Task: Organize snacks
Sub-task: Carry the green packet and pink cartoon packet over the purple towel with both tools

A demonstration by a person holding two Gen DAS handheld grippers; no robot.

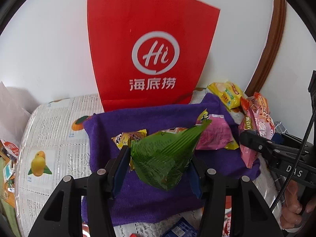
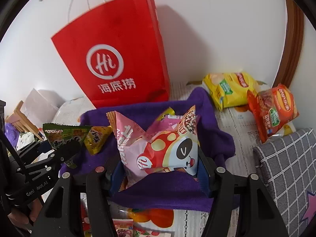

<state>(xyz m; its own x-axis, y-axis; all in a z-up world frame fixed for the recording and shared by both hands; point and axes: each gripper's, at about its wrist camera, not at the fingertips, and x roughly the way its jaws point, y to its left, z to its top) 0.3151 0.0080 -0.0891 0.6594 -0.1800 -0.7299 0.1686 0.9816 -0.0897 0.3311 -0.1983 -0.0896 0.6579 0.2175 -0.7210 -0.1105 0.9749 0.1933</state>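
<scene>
Our left gripper [image 1: 158, 164] clamps a green snack packet [image 1: 165, 158] above the purple cloth [image 1: 142, 118]. Our right gripper [image 2: 160, 169] pinches a pink mushroom-print packet [image 2: 158, 148] before the red bag [image 2: 118, 49].

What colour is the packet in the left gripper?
Green packet; clearest in the left wrist view.
</scene>
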